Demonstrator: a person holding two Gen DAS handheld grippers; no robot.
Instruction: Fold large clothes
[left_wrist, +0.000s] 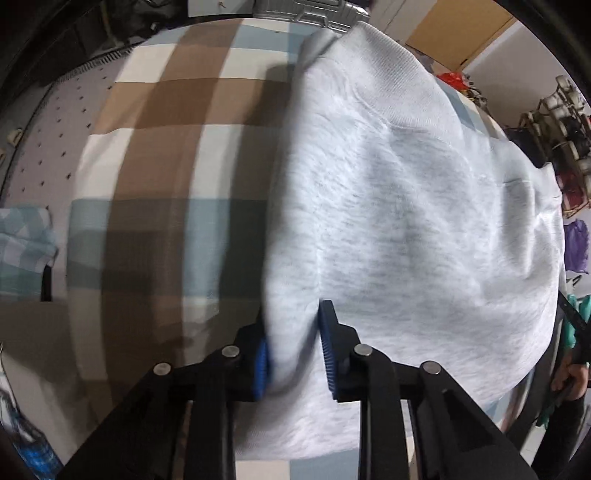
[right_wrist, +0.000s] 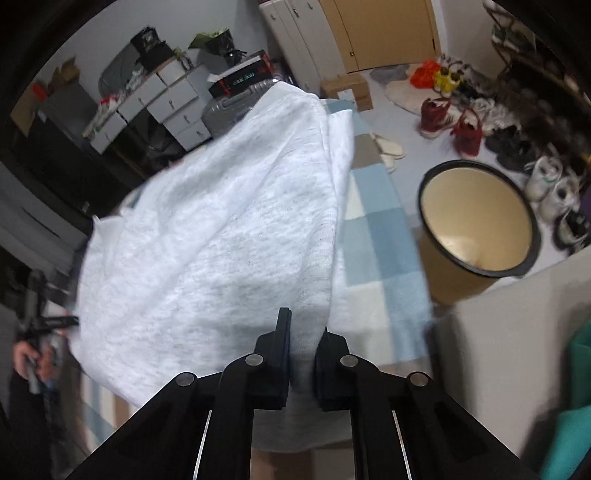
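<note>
Item: pale grey fleecy knit garment (left_wrist: 406, 206), soft and rumpled, spread over the checked bedcover (left_wrist: 159, 155) of brown, cream and blue squares.

Your left gripper (left_wrist: 293, 350): black linkage, blue ribbed pads, jaws pinching a fold of the garment's near edge.

Your right gripper (right_wrist: 303, 354): black fingers clamped on another bunch of the same cloth (right_wrist: 221, 221), which rises slack between the two holds.

Beside the bed: a round tan bin (right_wrist: 476, 225) with a dark rim; a ribbed silver suitcase (right_wrist: 236, 103).
</note>
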